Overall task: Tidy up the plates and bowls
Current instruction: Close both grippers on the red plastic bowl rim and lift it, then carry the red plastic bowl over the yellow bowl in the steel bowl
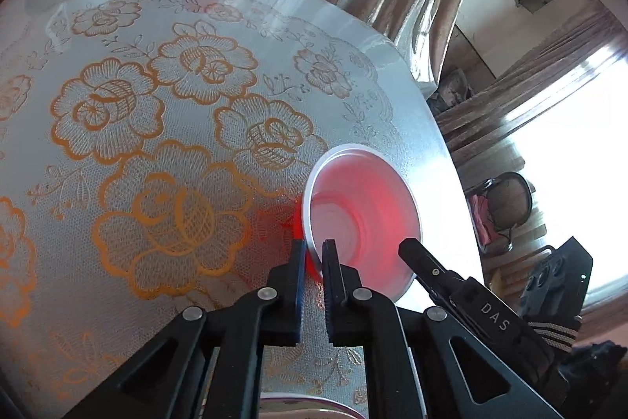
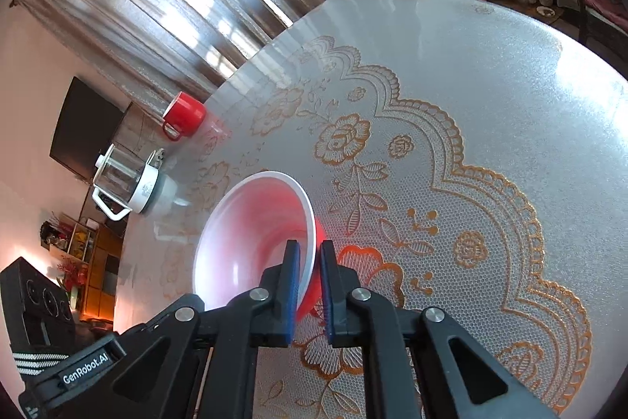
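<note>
Both grippers, L [image 1: 314, 248] & R [image 2: 310, 250]: jaws clamped on thin rim, round red/white bowl [image 1: 365, 218]; lace-print tablecloth [image 1: 157, 124].

Red bowl [image 1: 365, 218] with pale white inside and thin white rim, tilted on its side above the lace-covered desk [image 1: 157, 105], near the right edge, rim pinched on two opposite sides.

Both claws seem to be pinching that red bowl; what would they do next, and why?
Probably lift it a little, both together. The left gripper and right gripper are each shut on the bowl's rim, on opposite sides, and it sits on the table.
</note>
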